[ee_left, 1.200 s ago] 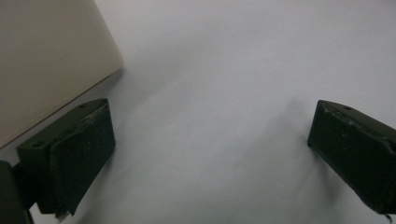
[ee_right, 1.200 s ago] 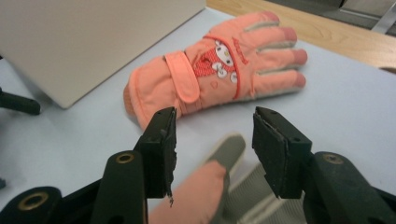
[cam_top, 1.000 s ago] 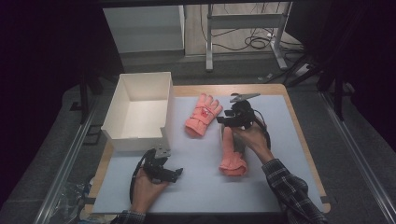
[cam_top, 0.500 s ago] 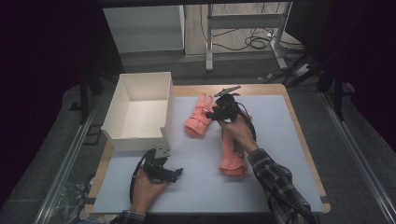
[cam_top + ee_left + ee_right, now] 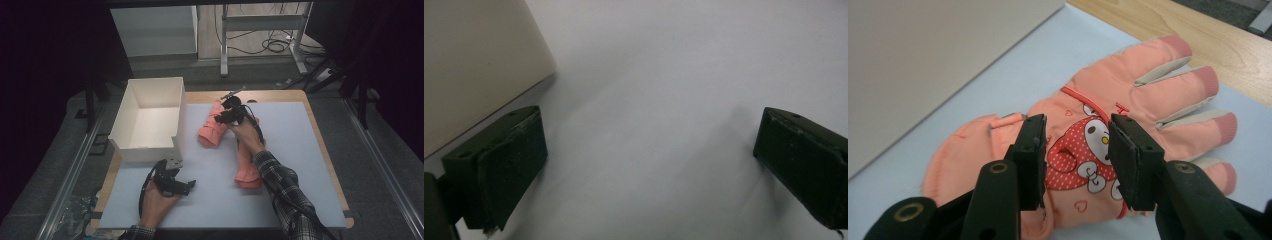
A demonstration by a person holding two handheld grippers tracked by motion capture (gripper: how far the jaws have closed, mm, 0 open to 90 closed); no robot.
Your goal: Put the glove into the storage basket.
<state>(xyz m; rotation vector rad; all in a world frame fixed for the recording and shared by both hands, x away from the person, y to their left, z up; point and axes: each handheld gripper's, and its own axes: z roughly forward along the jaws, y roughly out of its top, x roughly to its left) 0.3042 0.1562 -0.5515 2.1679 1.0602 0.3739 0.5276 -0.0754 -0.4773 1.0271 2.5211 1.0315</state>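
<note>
An orange-pink glove (image 5: 210, 131) with a cartoon patch lies flat beside the white box, its fingers pointing away from me. My right gripper (image 5: 226, 116) is down on it. In the right gripper view the glove (image 5: 1153, 95) has its patch between the jaws of the right gripper (image 5: 1075, 155), which have just been closing and stand half apart, open. A second pink glove (image 5: 246, 167) lies near the middle of the mat, partly under the right forearm. My left gripper (image 5: 183, 186) rests open on the mat at the front left; in the left gripper view the left gripper (image 5: 649, 165) has nothing between its jaws.
An open white box (image 5: 142, 150) stands at the left of the grey mat (image 5: 300, 145), and its wall (image 5: 474, 60) is close to the left gripper. The wooden table edge (image 5: 280, 94) runs behind the gloves. Beyond it are desk legs and cables on the floor.
My right gripper has moved left from over the second glove onto the glove beside the box, and its jaws stand narrower. The left hand has stayed where it was.
</note>
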